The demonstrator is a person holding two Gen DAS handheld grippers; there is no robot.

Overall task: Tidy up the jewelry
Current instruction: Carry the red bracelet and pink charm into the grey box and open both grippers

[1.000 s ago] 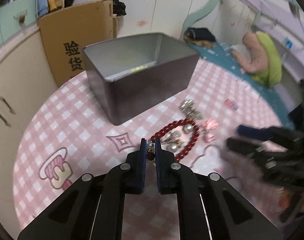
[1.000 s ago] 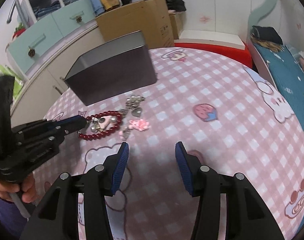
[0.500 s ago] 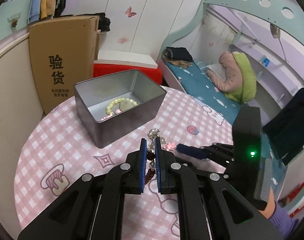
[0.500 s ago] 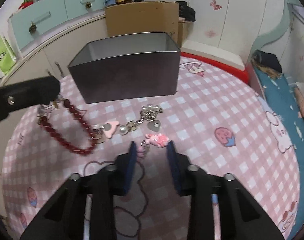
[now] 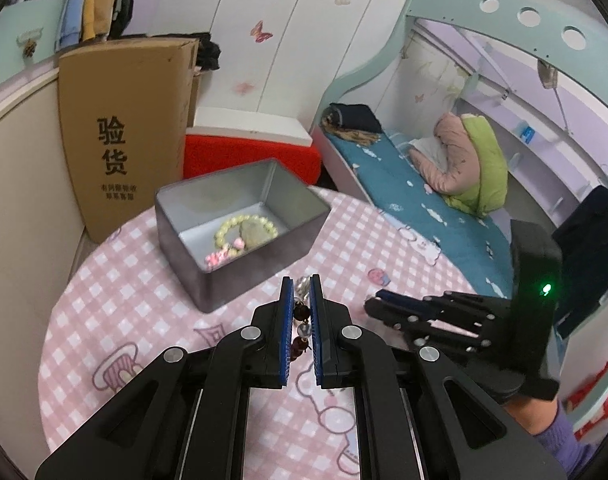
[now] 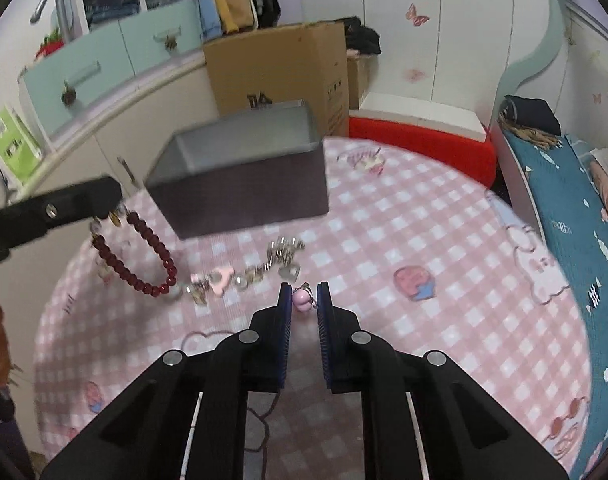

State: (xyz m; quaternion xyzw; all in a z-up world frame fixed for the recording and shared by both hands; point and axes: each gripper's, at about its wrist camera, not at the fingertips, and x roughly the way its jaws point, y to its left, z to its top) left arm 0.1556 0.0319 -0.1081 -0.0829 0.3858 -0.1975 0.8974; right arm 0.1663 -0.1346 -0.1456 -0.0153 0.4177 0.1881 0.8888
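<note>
Evidently the dark red bead bracelet (image 6: 143, 256) hangs pinched between the pads of the left gripper (image 5: 302, 312), lifted off the pink checked tablecloth (image 6: 424, 240) so it can go into the open metal tin (image 5: 239, 216), where a pale green bracelet (image 5: 243, 230) already lies. The right gripper (image 6: 304, 300), whose jaws have just been closing, now clamps a small pink charm (image 6: 301, 298), probably bound for the tin too; silver trinkets (image 6: 279, 256) wait in front of the tin.

- A round table (image 6: 444, 248) is covered in pink checked cloth.
- A tin (image 6: 239, 184) and tangled charms (image 6: 263, 268) are set on it.
</note>
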